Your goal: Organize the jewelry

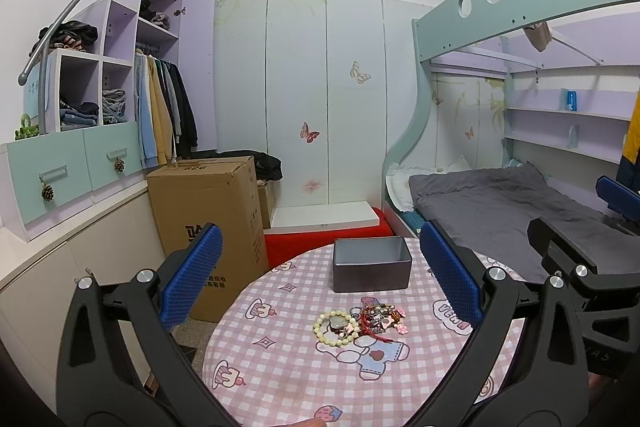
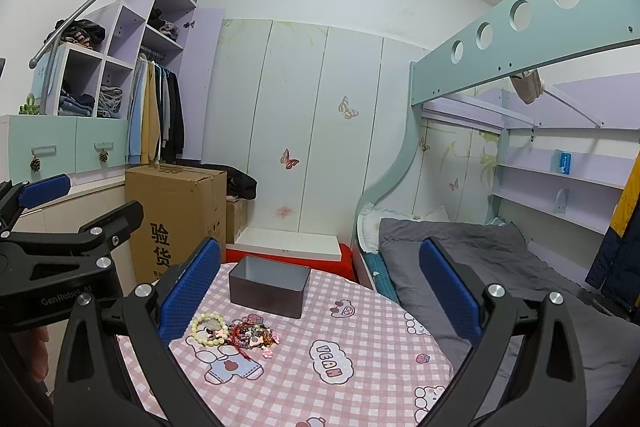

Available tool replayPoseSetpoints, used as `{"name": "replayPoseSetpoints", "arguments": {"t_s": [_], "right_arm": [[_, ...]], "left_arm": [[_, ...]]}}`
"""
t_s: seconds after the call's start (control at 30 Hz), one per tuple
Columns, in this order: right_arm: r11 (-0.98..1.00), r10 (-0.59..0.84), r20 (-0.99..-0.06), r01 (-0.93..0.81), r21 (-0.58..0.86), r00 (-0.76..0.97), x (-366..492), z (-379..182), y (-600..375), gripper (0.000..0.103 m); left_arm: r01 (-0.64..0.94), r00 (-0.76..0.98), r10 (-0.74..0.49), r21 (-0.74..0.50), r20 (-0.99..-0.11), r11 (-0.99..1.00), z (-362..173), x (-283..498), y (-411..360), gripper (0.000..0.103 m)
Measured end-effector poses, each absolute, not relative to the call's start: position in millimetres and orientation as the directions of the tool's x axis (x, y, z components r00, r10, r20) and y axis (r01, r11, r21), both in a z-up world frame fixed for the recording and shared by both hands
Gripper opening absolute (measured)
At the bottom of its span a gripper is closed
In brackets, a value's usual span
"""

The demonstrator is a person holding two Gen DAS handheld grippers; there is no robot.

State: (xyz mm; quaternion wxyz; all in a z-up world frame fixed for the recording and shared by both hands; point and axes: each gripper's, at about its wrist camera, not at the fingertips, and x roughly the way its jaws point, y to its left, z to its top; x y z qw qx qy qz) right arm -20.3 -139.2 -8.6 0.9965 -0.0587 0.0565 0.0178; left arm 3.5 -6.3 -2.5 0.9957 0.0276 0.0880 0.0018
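Note:
A heap of jewelry (image 1: pixel 374 319) lies mid-table on the pink checked cloth: a cream bead bracelet (image 1: pixel 335 323) at its left, red cord and small charms at its right. It also shows in the right wrist view (image 2: pixel 248 337), with the cream bracelet (image 2: pixel 209 325). An open dark metal box (image 1: pixel 372 263) (image 2: pixel 269 285) stands empty just behind the heap. My left gripper (image 1: pixel 324 279) is open and empty, held above and in front of the heap. My right gripper (image 2: pixel 320 287) is open and empty, to the right of the heap.
The round table (image 1: pixel 288 379) (image 2: pixel 380 379) stands between a tall cardboard box (image 1: pixel 208 211) on the left and a grey bed (image 1: pixel 500 211) on the right. A red mat (image 1: pixel 304 243) and white wardrobe doors lie behind. The left gripper body (image 2: pixel 60 267) shows in the right wrist view.

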Motion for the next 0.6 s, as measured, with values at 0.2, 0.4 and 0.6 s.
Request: {"name": "replayPoseSetpoints", "arguments": {"t_s": [0.2,0.4,0.6], "right_arm": [[0.992,0.029,-0.116,-0.043,-0.115,0.993,-20.6,-8.5,-139.3,0.095],[0.992,0.029,-0.116,-0.042,-0.115,0.993,-20.7,-8.5,-139.0,0.095],[0.993,0.028,-0.120,-0.042,-0.114,0.992,-18.4,-10.4,-139.8,0.095]], "left_arm": [[0.000,0.985,0.010,0.055,-0.174,0.998,-3.3,4.2,-7.5,0.097],[0.002,0.984,0.008,0.056,-0.176,0.998,-2.9,4.0,-6.8,0.097],[0.001,0.985,0.009,0.056,-0.175,0.998,-3.1,4.1,-6.7,0.097]]}}
